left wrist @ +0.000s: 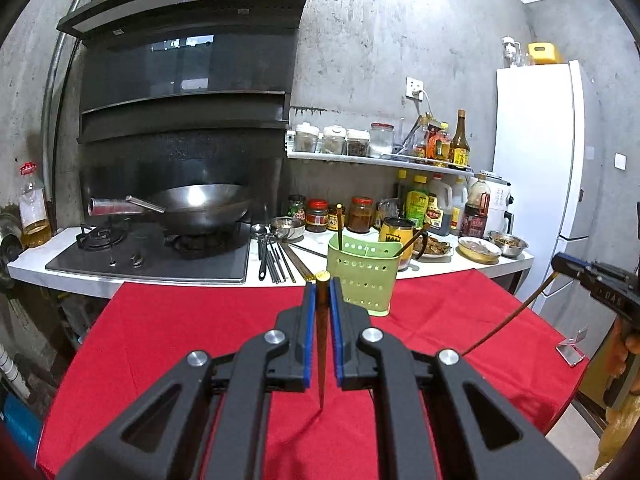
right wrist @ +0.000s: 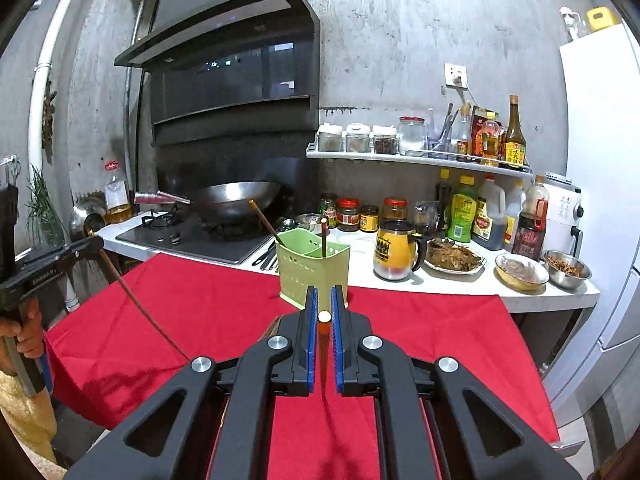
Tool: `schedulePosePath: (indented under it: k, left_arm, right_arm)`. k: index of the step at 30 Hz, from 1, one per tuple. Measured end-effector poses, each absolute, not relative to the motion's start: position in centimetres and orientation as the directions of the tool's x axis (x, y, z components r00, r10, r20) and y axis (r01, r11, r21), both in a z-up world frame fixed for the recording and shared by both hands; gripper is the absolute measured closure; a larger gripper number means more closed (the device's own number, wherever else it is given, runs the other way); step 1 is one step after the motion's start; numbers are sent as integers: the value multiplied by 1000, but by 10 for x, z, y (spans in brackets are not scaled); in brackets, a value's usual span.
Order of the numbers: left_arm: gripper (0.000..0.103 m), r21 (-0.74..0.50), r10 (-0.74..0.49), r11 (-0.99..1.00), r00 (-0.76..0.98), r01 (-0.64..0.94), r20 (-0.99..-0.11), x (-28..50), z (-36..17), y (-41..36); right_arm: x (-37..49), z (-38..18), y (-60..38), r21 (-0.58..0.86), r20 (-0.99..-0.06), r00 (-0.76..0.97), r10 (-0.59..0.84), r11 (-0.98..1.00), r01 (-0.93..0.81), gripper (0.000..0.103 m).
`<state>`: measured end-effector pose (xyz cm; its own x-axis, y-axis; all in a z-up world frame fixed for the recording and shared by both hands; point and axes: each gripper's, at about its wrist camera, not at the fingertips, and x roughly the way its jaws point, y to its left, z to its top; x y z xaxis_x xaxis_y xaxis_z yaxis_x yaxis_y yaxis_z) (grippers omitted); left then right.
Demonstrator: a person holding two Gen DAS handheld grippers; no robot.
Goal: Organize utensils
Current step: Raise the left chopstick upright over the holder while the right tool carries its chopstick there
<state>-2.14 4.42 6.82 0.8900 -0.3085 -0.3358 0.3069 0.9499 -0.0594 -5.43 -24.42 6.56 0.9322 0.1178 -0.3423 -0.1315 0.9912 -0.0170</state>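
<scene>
While both hands are up off the red tablecloth [left wrist: 168,332], each one has its own chopstick clamped, so the whole next move comes down to where the green utensil holder [left wrist: 362,276] sits relative to each stick.

Left wrist view: the left gripper [left wrist: 322,280] is squeezed tight on a brown chopstick [left wrist: 321,344]. The stick's long axis runs pretty much along the fingers, blunt gold-capped end at the far tips, pointed end coming back toward the camera and hanging over the cloth. The holder stands just beyond and a bit right of the tips, at the far edge of the cloth by the white counter [left wrist: 460,266]. Two chopsticks already stand in it. Way off at the right edge you can see the right gripper [left wrist: 560,263] with its own stick slanting down toward the near left.

Right wrist view: the right gripper [right wrist: 325,300] is also closed on a chopstick [right wrist: 322,360], again lying lengthwise between the blue pads, round end facing away. Here the holder [right wrist: 314,272] is almost dead ahead, only slightly left, and it looks split into two compartments. The left gripper [right wrist: 94,242] shows at the far left, a hand [right wrist: 24,328] on its handle, its stick angling down toward the cloth.

My read: both sticks need tipping upright before dropping in, and the right hand has the straighter line, though neither is clearly closer.
</scene>
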Motion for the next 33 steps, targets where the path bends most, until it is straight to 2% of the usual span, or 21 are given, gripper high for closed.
schedulePosePath:
  k: [6,11,16,22,28,33]
  left_arm:
    - [96,-62,-303,952,889,300,-342,-14,65,44]
    - [96,-19,-246,967,906,255,-344,-6,61,39]
    - [96,-48,-264,960,844,274,-467,15,34,34]
    - [96,-76,-274,957,781,280,-561,30,4,33]
    - [97,-80,-281,954,772,288,-570,28,-1,34]
    - [97,-75,-291,951,790,299,-540,33,11,30]
  right_arm:
    - [-43,69,-247,-12,-342,933,111,992,-122,96]
    - [-22,67,-255,18,-348,933,95,995,-95,95]
    - [-3,51,-259,39,-394,915,90,996,-81,95]
    - [17,10,-255,58,-514,852,99,995,-81,95]
    - [15,-3,-256,73,-537,837,105,994,-78,96]
    - [16,1,-258,52,-526,846,86,996,-70,96]
